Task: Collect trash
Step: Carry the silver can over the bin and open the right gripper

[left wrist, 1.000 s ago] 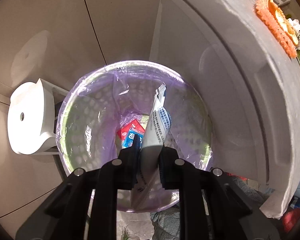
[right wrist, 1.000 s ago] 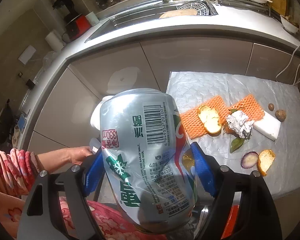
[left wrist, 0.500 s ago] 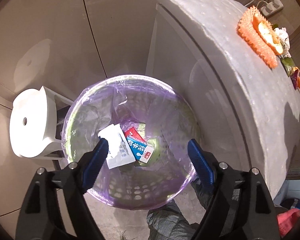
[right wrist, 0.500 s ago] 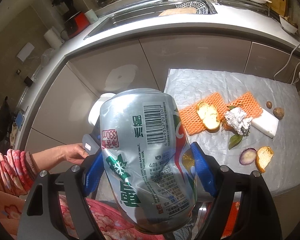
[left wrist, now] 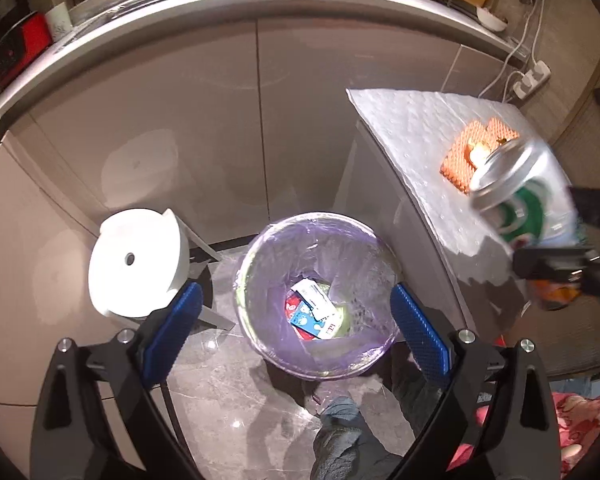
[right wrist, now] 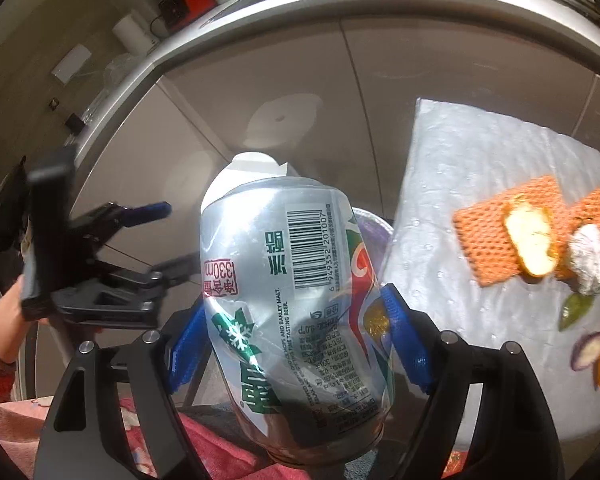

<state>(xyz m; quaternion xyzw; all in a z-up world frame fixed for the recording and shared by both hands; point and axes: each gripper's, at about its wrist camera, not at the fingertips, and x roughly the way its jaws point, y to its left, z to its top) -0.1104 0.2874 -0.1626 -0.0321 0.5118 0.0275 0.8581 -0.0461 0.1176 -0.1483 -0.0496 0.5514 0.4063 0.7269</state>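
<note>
From the left wrist camera we look down on the trash bin (left wrist: 316, 304), lined with a purple bag and standing on the grey floor. Our left gripper (left wrist: 296, 326) hangs above it with its jaws opening wide — nothing is between the blue pads, and the bin's mouth shows through the gap. At the bottom of the bin lie a white wrapper (left wrist: 314, 298) and a red-and-blue packet (left wrist: 302, 318), touching each other. At about nine o'clock from the bin sits a white stool (left wrist: 136, 262), just beside it. At about two o'clock from the bin stands the foam-covered table (left wrist: 416, 128), its near edge close to the bin's rim.

Our right gripper (right wrist: 296, 344) is clamped on a dented silver beer can (right wrist: 296, 300), one blue pad pressing each side, the can tilted with its barcode facing the camera. In the left view that same can appears at three o'clock, above the table's edge and well apart from the bin's mouth.

On the table, at three o'clock in the right view, we see two orange foam nets (right wrist: 504, 228) with a piece of bread (right wrist: 530, 244) on them, a crumpled white tissue (right wrist: 588, 258), a green leaf (right wrist: 576, 308) and an onion slice (right wrist: 588, 350).
</note>
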